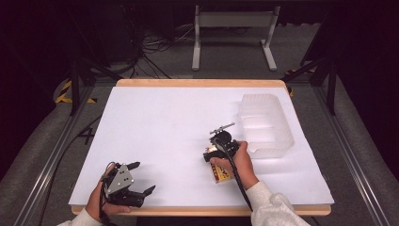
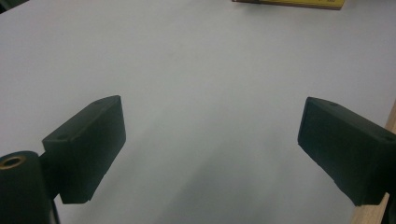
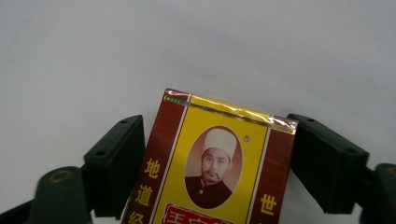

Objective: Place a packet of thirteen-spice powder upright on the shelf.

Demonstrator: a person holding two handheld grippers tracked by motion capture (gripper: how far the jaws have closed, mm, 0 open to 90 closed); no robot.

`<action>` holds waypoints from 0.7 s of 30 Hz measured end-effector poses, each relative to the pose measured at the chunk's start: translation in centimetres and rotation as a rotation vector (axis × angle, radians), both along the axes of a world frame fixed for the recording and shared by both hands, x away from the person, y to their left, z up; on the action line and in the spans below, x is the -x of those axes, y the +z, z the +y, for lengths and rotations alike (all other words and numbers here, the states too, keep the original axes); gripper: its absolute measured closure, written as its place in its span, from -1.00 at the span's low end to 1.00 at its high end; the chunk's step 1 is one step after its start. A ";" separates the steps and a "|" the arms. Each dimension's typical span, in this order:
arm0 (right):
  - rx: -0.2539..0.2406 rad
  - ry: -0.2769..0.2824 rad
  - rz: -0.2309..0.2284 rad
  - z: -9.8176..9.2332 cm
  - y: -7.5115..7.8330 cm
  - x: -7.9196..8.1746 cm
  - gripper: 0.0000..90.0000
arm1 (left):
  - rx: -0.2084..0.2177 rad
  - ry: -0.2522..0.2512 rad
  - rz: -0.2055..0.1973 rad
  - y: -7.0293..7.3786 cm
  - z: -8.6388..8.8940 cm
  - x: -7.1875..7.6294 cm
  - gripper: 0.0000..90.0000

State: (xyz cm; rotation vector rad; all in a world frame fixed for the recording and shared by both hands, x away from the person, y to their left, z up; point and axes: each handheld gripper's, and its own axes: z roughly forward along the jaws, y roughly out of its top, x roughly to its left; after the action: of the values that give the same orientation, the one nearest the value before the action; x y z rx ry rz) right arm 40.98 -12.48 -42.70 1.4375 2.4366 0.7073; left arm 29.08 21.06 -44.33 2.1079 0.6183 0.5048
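From above, the right gripper [image 1: 217, 151] pinches a red-and-yellow packet [image 1: 221, 174] near the white sheet's [image 1: 164, 122] front edge; the left gripper [image 1: 136, 181] rests spread. The left gripper view shows wide jaws over bare sheet. The right gripper view shows both jaws pressing the packet's [image 3: 219, 168] sides.

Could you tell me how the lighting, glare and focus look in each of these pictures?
High view: table bright, surroundings dark, bin glowing pale. Left gripper view: soft, dim, with a faint shadow on the sheet. Right gripper view: packet sharp, glare along its foil top edge.
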 end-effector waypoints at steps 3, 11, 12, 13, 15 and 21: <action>-0.002 0.008 0.000 0.0 0.1 0.0 -0.46 | -0.006 -0.005 0.003 -0.1 0.1 0.0 -0.81; -0.026 0.021 -0.066 -0.3 0.9 0.7 -0.29 | -0.010 -0.009 0.013 -0.3 0.2 -0.1 -0.81; -0.030 0.028 -0.067 -0.4 1.0 0.7 -0.29 | -0.009 -0.010 0.016 -0.3 0.2 -0.1 -0.82; -0.030 0.028 -0.067 -0.4 1.0 0.7 -0.29 | -0.009 -0.007 0.016 -0.3 0.3 -0.1 -0.82; -0.029 0.038 -0.070 -0.5 1.2 0.9 -0.29 | -0.007 -0.007 0.014 -0.3 0.3 -0.1 -0.82; -0.046 0.052 -0.103 -0.8 2.2 1.3 -0.28 | -0.004 -0.009 0.025 -0.4 0.5 -0.2 -0.82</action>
State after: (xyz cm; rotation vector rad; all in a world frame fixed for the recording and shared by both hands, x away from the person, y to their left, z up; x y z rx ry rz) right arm 39.71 -13.32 -40.53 1.3238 2.4009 0.8326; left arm 29.25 21.57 -44.71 2.1227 0.6224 0.4760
